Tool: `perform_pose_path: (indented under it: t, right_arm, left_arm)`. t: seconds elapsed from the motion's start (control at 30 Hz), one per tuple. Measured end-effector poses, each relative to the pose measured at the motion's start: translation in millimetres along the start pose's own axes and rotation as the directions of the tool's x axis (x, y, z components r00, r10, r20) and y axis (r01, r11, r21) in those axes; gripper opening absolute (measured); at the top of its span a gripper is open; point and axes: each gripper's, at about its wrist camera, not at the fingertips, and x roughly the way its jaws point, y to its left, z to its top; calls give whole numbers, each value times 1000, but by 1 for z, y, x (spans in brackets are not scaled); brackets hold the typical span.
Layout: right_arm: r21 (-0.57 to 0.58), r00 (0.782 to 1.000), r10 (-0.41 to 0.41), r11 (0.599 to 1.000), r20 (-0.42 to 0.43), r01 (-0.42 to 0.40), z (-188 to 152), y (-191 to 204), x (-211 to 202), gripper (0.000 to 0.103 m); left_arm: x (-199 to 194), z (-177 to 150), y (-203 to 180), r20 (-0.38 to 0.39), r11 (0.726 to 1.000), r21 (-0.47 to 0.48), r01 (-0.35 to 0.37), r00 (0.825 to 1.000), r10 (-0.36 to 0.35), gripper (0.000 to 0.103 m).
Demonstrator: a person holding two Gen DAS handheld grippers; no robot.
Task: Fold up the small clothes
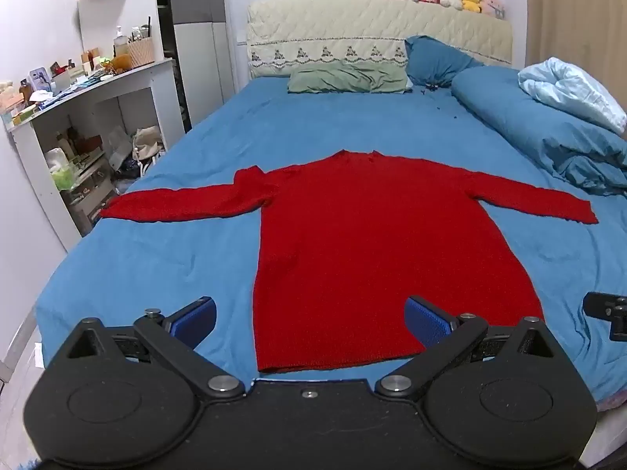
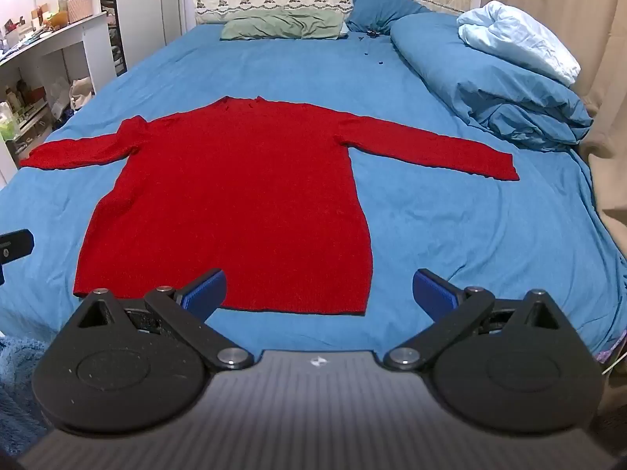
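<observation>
A red long-sleeved sweater point(image 1: 364, 243) lies flat on the blue bed sheet point(image 1: 164, 258), both sleeves spread out sideways, hem toward me. It also shows in the right wrist view point(image 2: 243, 196). My left gripper point(image 1: 309, 317) is open and empty, hovering near the hem, toward the sweater's left lower corner. My right gripper point(image 2: 319, 291) is open and empty, near the hem's right lower corner. A black part of the right gripper shows at the left wrist view's right edge point(image 1: 607, 313).
A rolled blue duvet point(image 1: 548, 133) with a light blue blanket point(image 1: 576, 90) lies along the bed's right side. A green pillow point(image 1: 348, 78) and a blue pillow point(image 1: 435, 58) sit at the headboard. A cluttered white shelf point(image 1: 78, 125) stands left of the bed.
</observation>
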Motion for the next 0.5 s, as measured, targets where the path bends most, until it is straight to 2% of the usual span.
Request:
perform_pose_path:
  t: [0.1,0.2,0.33,0.5]
  right_arm:
    - [2,1000,2,1000,3,-2,-1,1,0,103]
    - [4,1000,5,1000,1,-5,-1,2,0,103]
    - [5,1000,6,1000,1,-6,-1,1,1,103]
    - [-1,1000,6,1000,4,-6,0,4,-1,103]
  left_arm:
    - [5,3,-2,-8,1000,1,-1,1000,1,103]
    - [-3,0,-1,33,1000,-7,-3,999,4,103]
    - [-6,-2,8,40,1000,-21,9,999,-8,103]
    - [-4,-1,0,33,1000,-13,-6,999,7,103]
